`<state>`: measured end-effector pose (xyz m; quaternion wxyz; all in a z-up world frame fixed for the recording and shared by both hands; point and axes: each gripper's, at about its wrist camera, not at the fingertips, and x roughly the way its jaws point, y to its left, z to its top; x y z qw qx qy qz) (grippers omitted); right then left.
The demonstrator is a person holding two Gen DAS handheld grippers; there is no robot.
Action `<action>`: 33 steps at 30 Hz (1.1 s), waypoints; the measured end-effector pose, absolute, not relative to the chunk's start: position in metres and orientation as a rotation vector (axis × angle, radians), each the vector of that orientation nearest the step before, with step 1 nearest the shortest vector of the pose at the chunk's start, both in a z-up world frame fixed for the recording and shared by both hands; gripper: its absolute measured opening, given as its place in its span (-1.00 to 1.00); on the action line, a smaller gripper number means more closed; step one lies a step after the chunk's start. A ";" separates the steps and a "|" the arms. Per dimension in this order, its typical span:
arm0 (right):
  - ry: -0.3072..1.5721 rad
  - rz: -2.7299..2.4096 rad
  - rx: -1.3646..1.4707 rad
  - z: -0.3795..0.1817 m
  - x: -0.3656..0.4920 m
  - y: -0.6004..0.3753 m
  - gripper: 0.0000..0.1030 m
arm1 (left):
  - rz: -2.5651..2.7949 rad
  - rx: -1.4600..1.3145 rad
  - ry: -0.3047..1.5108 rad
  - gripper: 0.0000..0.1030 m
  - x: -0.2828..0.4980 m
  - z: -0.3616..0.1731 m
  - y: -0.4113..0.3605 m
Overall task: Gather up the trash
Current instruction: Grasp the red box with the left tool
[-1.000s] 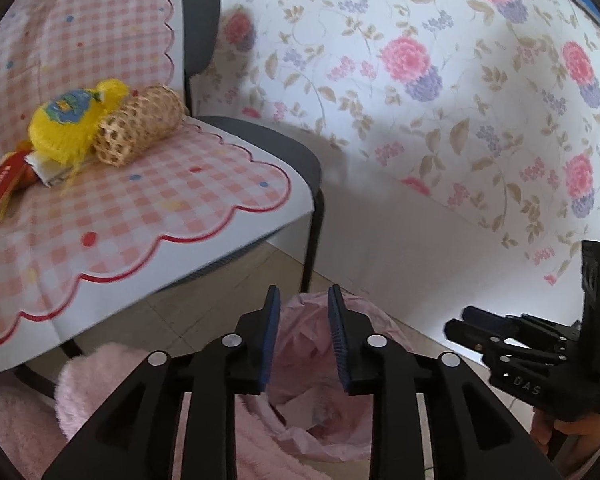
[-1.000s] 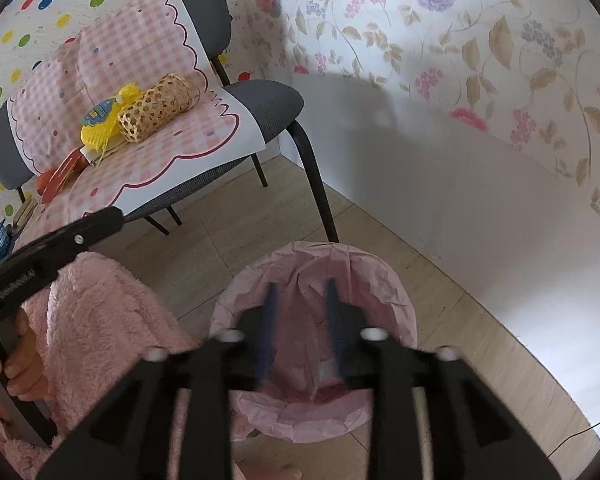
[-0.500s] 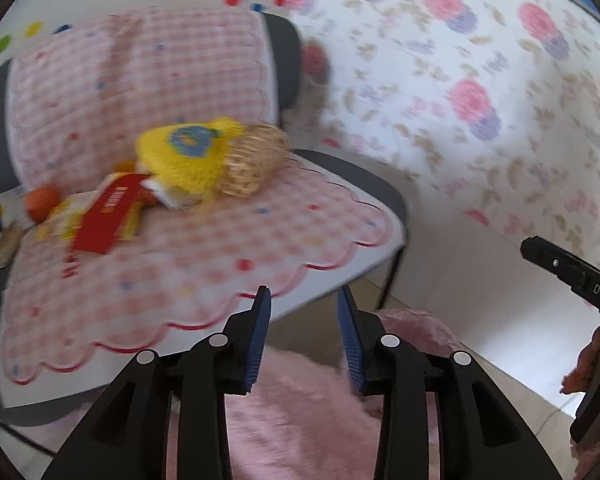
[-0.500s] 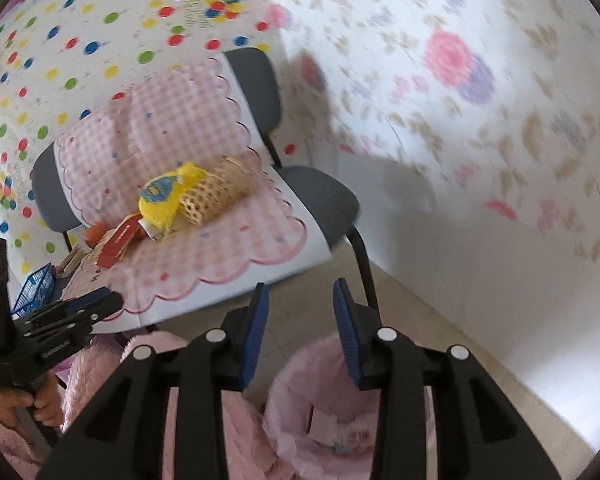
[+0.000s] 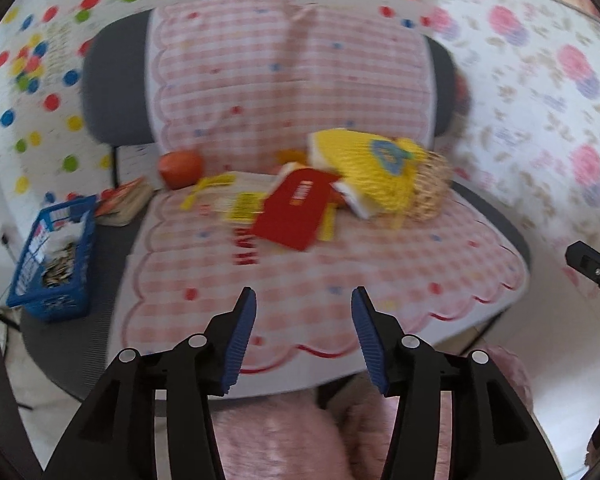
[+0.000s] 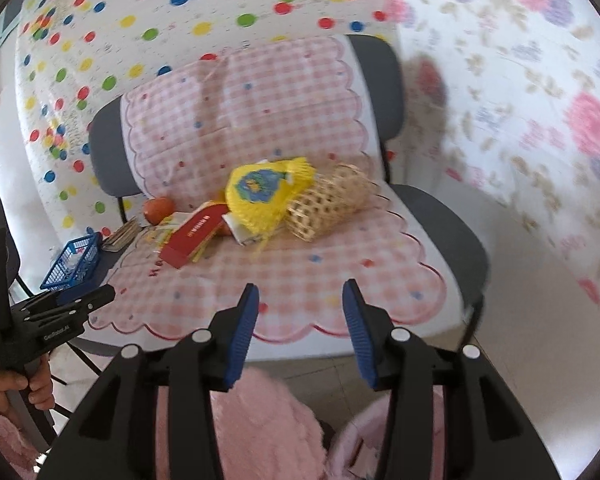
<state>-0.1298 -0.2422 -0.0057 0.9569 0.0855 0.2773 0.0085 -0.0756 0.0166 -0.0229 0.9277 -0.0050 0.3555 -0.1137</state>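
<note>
Trash lies on a chair draped in a pink checked cloth: a red packet, yellow wrappers, a yellow net bag and a woven bamboo tube. The right wrist view shows the same red packet, net bag and tube. My left gripper hovers before the seat's front edge, jaws opening with nothing between them. My right gripper hangs likewise, jaws opening and empty. A pink-lined bin sits low under the right gripper.
An orange fruit rests at the back of the seat. A blue basket and a book lie to the chair's left. Papered walls close in behind and to the right. Pink fluffy clothing fills the foreground.
Both grippers have swung up and away from the pink-lined bin to face the chair. Their jaws stand wider apart than before. The seat's trash now lies ahead in both views.
</note>
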 end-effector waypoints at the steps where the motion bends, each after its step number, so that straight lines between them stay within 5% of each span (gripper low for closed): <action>1: 0.564 0.026 0.165 -0.004 -0.123 -0.238 -0.16 | -0.220 -0.015 0.736 0.08 -0.070 -0.024 0.023; 8: 0.577 0.067 0.114 0.002 -0.074 -0.216 0.11 | -0.182 -0.021 0.753 0.45 -0.035 -0.030 0.037; 16: 0.567 0.064 0.148 0.004 -0.036 -0.222 0.17 | -0.256 0.003 0.770 0.71 0.009 -0.045 0.022; 33: 0.635 0.034 0.196 -0.023 -0.003 -0.245 0.17 | -0.306 0.175 0.854 0.72 0.077 -0.092 -0.021</action>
